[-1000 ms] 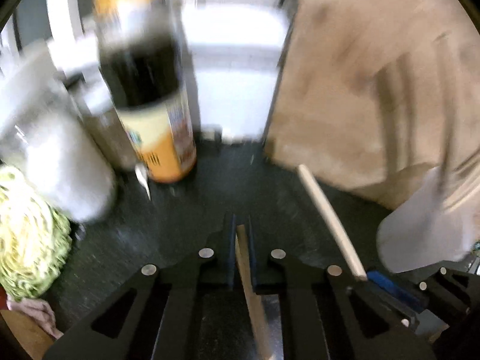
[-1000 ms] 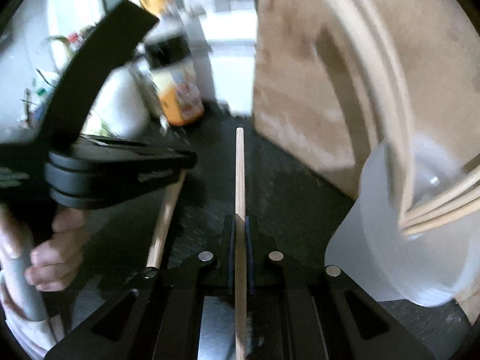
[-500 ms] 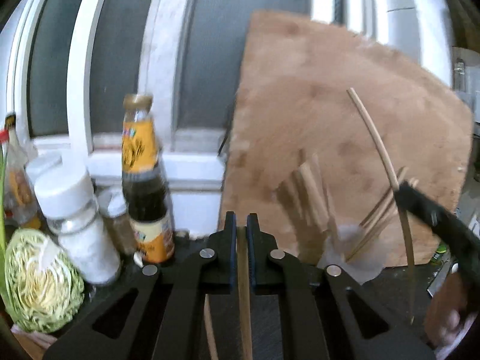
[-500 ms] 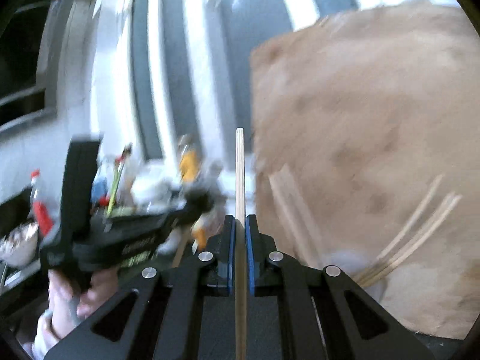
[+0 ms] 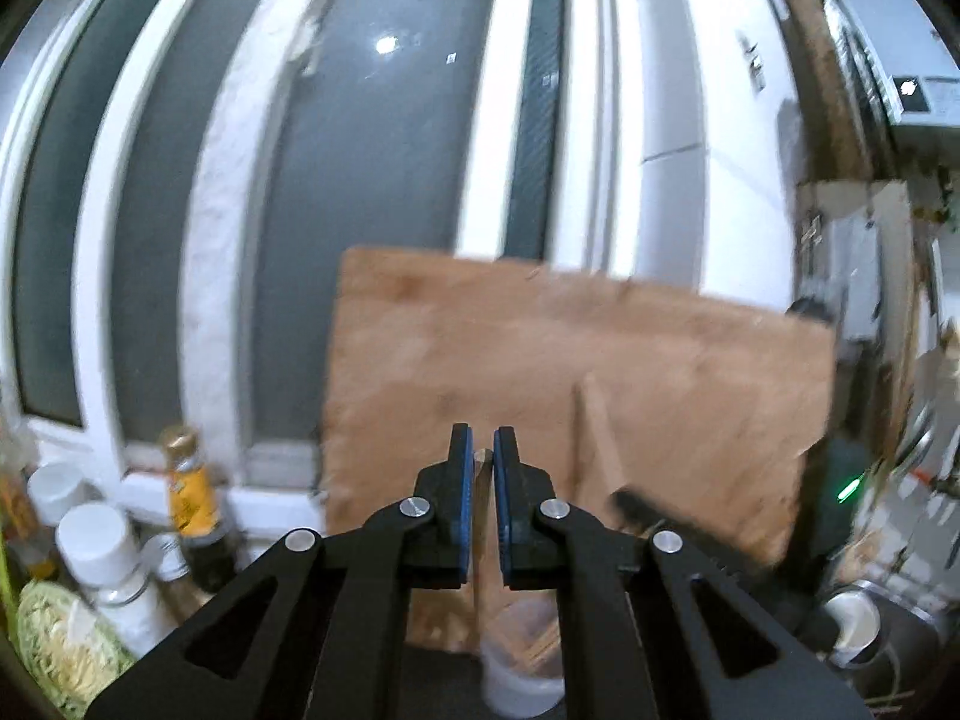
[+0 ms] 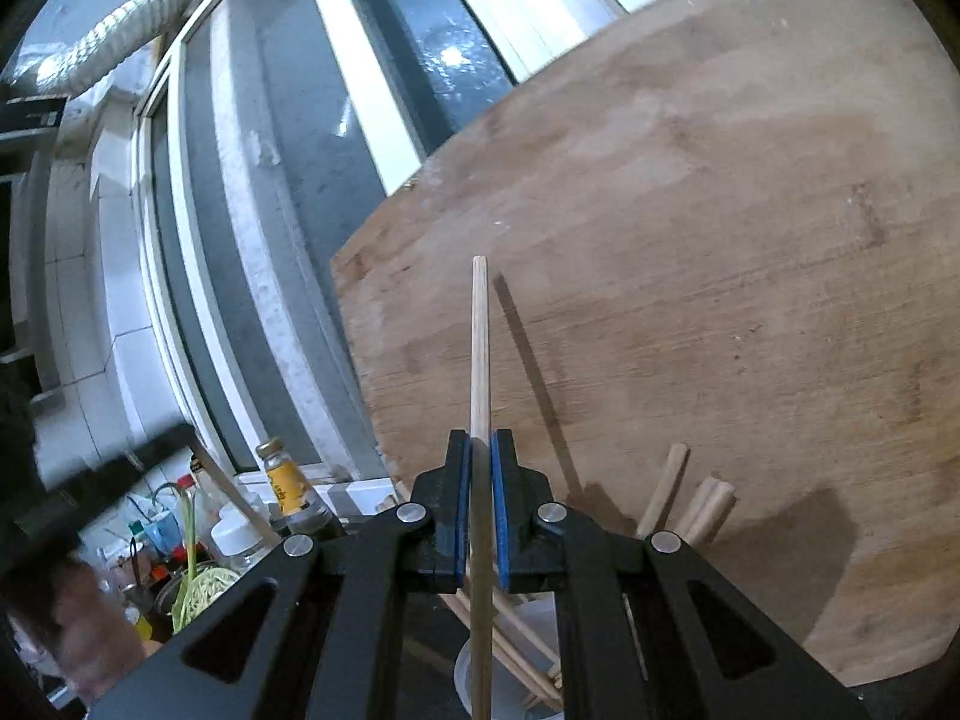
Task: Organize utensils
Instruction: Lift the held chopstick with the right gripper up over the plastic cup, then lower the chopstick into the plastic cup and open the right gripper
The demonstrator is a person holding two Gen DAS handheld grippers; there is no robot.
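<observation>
Left gripper (image 5: 483, 450): you hold it pinched on a chopstick (image 5: 482, 468); only the tip shows.
Right gripper (image 6: 478, 450): yours, pinched on a long chopstick (image 6: 479, 354).
White cup (image 6: 462, 678): below, holding chopsticks, mostly hidden.
Cutting board (image 6: 720, 300): upright behind.

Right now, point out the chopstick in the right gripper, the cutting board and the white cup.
chopstick (image 6: 479, 348), right wrist view, mid-shaft above jaws.
cutting board (image 6: 720, 240), right wrist view, bare face.
white cup (image 5: 510, 678), left wrist view, side wall.

Dim, motion-blurred (left view worst), fisheye-warped edges
</observation>
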